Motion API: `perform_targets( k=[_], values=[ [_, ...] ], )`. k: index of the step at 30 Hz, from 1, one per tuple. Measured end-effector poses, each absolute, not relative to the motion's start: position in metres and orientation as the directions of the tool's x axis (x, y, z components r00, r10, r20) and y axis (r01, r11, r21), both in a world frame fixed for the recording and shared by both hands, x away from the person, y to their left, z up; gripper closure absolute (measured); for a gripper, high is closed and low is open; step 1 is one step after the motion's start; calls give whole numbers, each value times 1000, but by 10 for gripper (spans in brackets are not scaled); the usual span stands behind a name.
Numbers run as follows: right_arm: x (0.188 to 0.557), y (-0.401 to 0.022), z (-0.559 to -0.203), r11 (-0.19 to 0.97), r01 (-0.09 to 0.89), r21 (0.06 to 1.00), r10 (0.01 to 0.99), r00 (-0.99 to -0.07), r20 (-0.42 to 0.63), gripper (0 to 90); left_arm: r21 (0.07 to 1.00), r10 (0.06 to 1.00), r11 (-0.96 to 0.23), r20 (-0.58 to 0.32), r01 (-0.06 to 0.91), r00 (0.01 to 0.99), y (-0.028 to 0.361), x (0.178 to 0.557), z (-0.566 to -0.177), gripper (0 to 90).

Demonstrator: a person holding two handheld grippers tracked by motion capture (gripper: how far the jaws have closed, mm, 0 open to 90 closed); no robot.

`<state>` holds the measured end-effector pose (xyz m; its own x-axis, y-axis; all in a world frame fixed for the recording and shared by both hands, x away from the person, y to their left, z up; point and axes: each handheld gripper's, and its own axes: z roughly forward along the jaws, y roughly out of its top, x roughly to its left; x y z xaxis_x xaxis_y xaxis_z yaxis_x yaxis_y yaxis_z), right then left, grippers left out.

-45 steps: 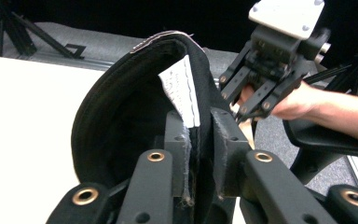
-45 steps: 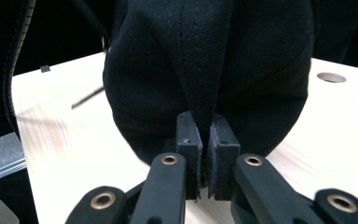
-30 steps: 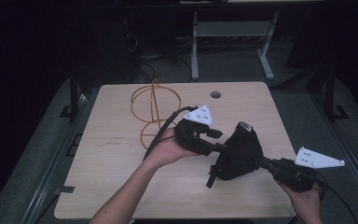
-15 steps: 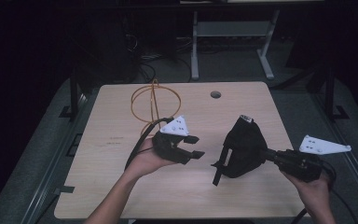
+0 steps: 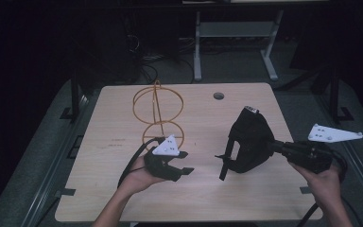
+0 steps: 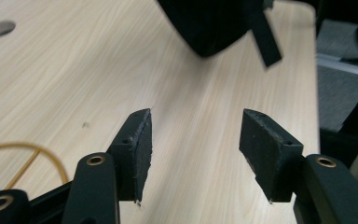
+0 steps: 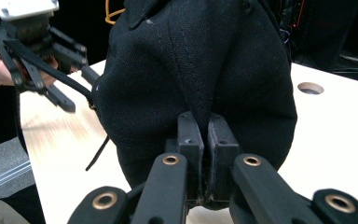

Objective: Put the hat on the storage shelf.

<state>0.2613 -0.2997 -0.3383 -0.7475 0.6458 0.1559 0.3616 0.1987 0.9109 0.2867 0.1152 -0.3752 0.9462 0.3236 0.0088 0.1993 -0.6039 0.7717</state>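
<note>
The right claw is pinched tight on a fold of the black cap. It holds the cap up, a little above the wooden surface. In the high view the cap hangs at about 3 o'clock from the middle of the surface, and a thin black strap dangles from it. The left claw is let go, with nothing between its two black pads. Its jaws have just been opening. It sits low over the surface at about 7 o'clock, near the cap but apart from it. An orange wire stand made of rings is at about 11 o'clock, just behind the left claw. A small round hole is at 12 o'clock.
</note>
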Motion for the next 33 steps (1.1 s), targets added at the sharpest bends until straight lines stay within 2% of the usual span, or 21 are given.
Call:
perform_targets(
  k=[19, 33],
  values=[
    [280, -283, -294, 247, 356, 901, 633, -764, 128, 861, 739, 345, -641, 36, 207, 938, 135, 277, -412, 388],
    [304, -255, -261, 277, 313, 909, 585, -805, 99, 860, 744, 367, -632, 39, 218, 929, 142, 274, -414, 373]
  ],
)
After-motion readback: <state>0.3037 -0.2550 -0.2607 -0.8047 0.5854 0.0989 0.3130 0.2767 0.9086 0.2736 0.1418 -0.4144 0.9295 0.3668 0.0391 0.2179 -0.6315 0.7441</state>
